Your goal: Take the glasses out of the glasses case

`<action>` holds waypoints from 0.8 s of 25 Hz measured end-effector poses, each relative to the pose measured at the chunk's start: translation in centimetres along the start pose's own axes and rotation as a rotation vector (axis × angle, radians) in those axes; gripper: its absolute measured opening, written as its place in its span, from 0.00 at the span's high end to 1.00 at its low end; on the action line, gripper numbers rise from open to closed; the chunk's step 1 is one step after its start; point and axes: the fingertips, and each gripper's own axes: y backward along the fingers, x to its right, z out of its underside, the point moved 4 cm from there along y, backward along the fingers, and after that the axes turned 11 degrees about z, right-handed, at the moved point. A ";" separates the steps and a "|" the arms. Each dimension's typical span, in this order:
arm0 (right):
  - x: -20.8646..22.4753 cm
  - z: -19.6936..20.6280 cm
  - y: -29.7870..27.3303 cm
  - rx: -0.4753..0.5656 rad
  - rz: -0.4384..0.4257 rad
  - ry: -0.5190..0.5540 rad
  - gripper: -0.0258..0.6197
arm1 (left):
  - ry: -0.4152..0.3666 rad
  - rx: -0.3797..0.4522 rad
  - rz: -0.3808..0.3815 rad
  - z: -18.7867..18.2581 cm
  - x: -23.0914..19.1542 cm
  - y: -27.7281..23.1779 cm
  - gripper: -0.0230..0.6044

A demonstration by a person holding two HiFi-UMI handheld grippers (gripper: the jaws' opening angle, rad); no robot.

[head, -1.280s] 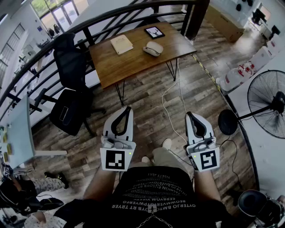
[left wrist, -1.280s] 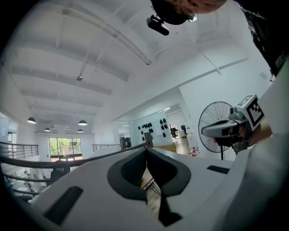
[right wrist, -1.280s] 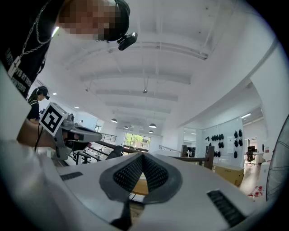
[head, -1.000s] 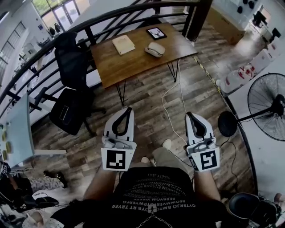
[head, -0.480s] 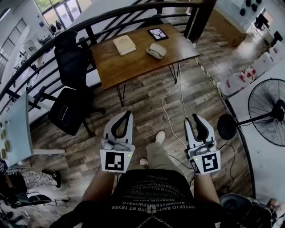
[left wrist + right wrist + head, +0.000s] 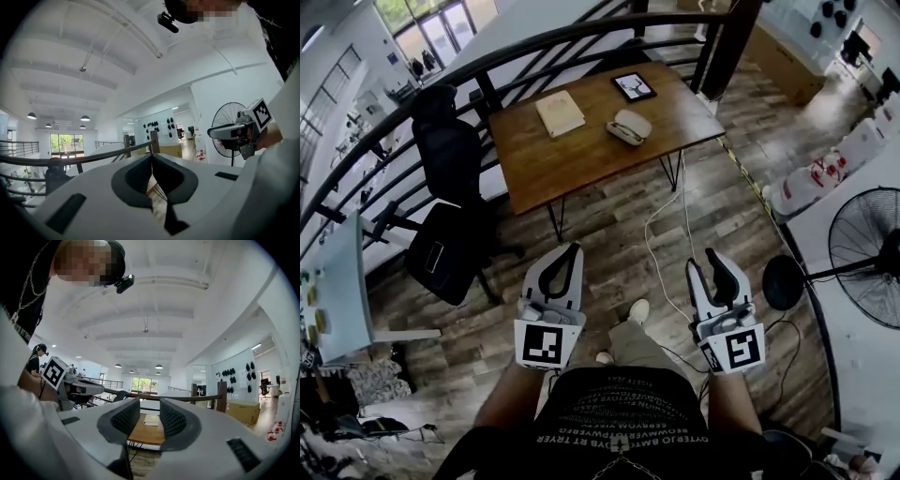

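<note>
The glasses case (image 6: 630, 127) lies crosswise on the table (image 6: 567, 159), well ahead between our closed left gripper (image 6: 571, 251) and right gripper (image 6: 710, 256), whose empty jaws have just been opening wide

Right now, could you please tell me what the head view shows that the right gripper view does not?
Only the head view shows the glasses case and tablet on the wooden table, plus the floor fan. Only the right gripper view shows the ceiling lamps and the person's head camera. Both show the table, the book, the shut left gripper and the right gripper, whose tongs have just been opening with nothing between them.
</note>
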 end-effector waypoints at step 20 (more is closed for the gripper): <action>7.5 1.8 -12.0 -0.039 -0.117 -0.028 0.77 | 0.009 -0.023 -0.051 -1.2 -4.4 -13.8 0.92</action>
